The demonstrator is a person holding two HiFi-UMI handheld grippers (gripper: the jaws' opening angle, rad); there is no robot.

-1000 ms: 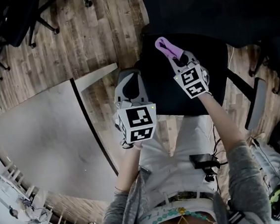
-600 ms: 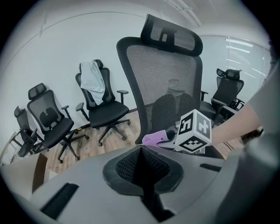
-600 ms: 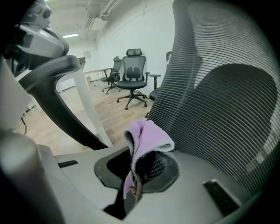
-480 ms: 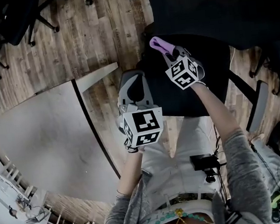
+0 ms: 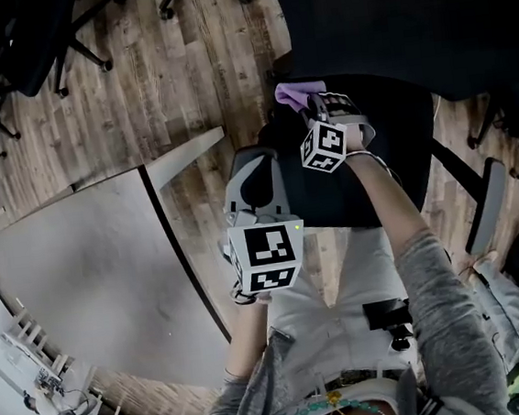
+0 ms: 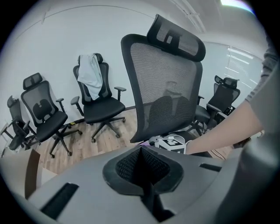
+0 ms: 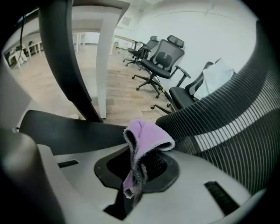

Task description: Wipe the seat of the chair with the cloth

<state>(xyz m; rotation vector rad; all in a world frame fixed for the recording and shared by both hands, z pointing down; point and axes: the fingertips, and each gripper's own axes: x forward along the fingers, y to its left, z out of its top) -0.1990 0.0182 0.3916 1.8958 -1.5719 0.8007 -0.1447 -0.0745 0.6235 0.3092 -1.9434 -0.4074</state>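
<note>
The black chair seat [image 5: 371,176] lies in front of the person, its mesh backrest [image 6: 164,81] rising behind it. My right gripper [image 5: 311,104] is shut on a purple cloth [image 5: 294,94] at the seat's far left edge. In the right gripper view the cloth [image 7: 146,136] droops out of the shut jaws of that gripper [image 7: 132,177], close to the mesh backrest [image 7: 227,118]. My left gripper [image 5: 254,152] hovers over the floor to the left of the seat, and in its own view this gripper [image 6: 142,177] is shut with nothing in it.
A white table [image 5: 71,258] fills the left of the head view, with wooden floor [image 5: 173,82] between it and the chair. Other black office chairs [image 5: 3,45] stand farther off, one with a white garment [image 6: 91,73] over its back.
My right gripper has carried the cloth left and away across the seat toward its far left edge, turning as it went. The left gripper has drifted slightly toward the person.
</note>
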